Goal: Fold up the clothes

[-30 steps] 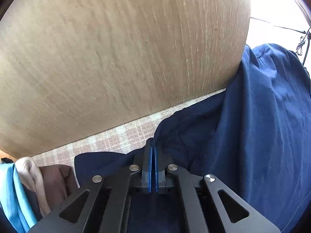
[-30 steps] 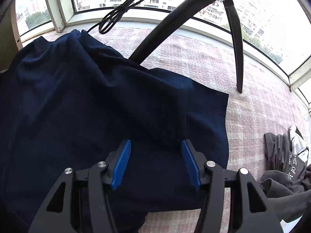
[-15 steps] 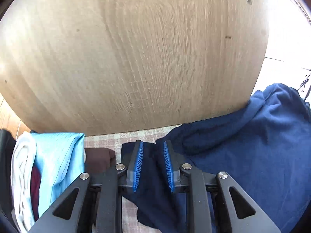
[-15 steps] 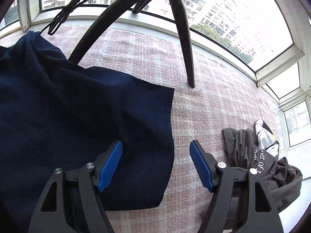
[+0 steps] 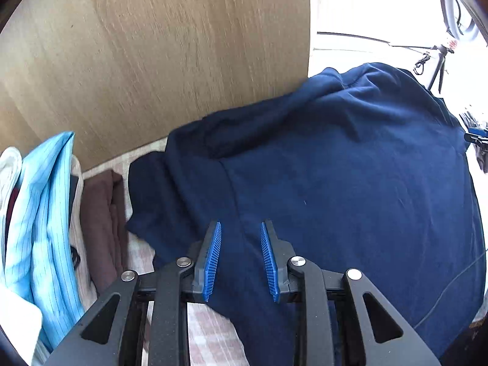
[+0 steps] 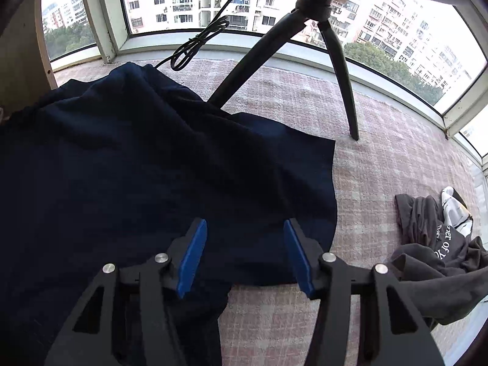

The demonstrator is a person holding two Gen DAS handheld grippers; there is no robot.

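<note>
The navy shirt [image 6: 146, 177] is being spread over the pinkish checked cloth [image 6: 396, 164], bunched up along its far edge against the wooden panel [image 5: 158, 61]. Its straight hem [image 6: 332, 189] is ending just short of a tripod leg [image 6: 344, 85], and bare checked cloth is being left open to the right of that, up to a crumpled grey garment [image 6: 433, 244] with white lettering, only "of" being readable.

The left gripper [image 5: 241, 238] is being held above the shirt with its jaws a little apart and opening, nothing pinched. The right gripper [image 6: 244, 238] is being closed, jaws about half spread over the shirt near the hem, pads not pressing on the fabric. Ribbed blue pads [image 5: 213, 256] are being shown on both.

On the left, a brown folded piece [image 5: 103, 225] and a light blue striped one [image 5: 42, 213] are being crowded close to the shirt's edge.
</note>
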